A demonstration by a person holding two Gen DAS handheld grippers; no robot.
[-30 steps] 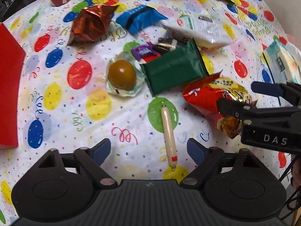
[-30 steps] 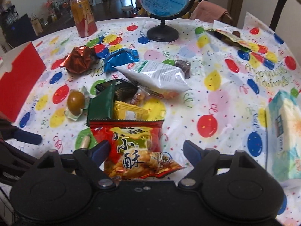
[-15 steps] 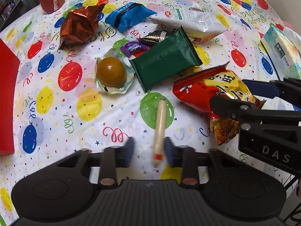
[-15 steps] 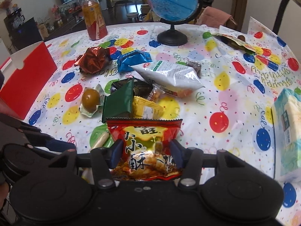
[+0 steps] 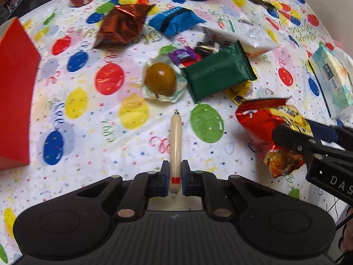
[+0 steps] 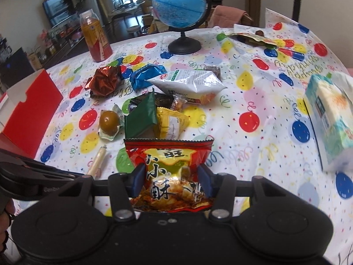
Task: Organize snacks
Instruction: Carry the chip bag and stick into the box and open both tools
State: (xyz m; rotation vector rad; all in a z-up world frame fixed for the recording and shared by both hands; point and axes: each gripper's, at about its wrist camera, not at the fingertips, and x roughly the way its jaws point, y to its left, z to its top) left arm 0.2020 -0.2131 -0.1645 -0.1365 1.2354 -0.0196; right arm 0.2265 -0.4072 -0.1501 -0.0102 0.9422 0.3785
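My left gripper (image 5: 175, 177) is shut on a pale sausage stick (image 5: 175, 141), gripping its near end by the red band; the stick points away over the tablecloth. My right gripper (image 6: 171, 177) is shut on a red snack bag (image 6: 169, 165) and shows at the right of the left wrist view (image 5: 308, 137), with the bag (image 5: 269, 121) in it. Loose snacks lie beyond: a green pack (image 5: 218, 72), a wrapped brown egg (image 5: 161, 79), a copper foil bag (image 5: 121, 24), a blue pack (image 5: 174, 21) and a white bag (image 6: 187, 81).
A red box (image 5: 15, 92) stands at the left (image 6: 30, 108). A tissue pack (image 6: 328, 114) lies at the right. A globe (image 6: 183, 4) and a drink bottle (image 6: 96, 37) stand at the back of the balloon-print tablecloth (image 5: 88, 110).
Both grippers went from open to shut: the left closed on the sausage stick and turned it straight, the right closed on the red snack bag. Both views have shifted slightly.
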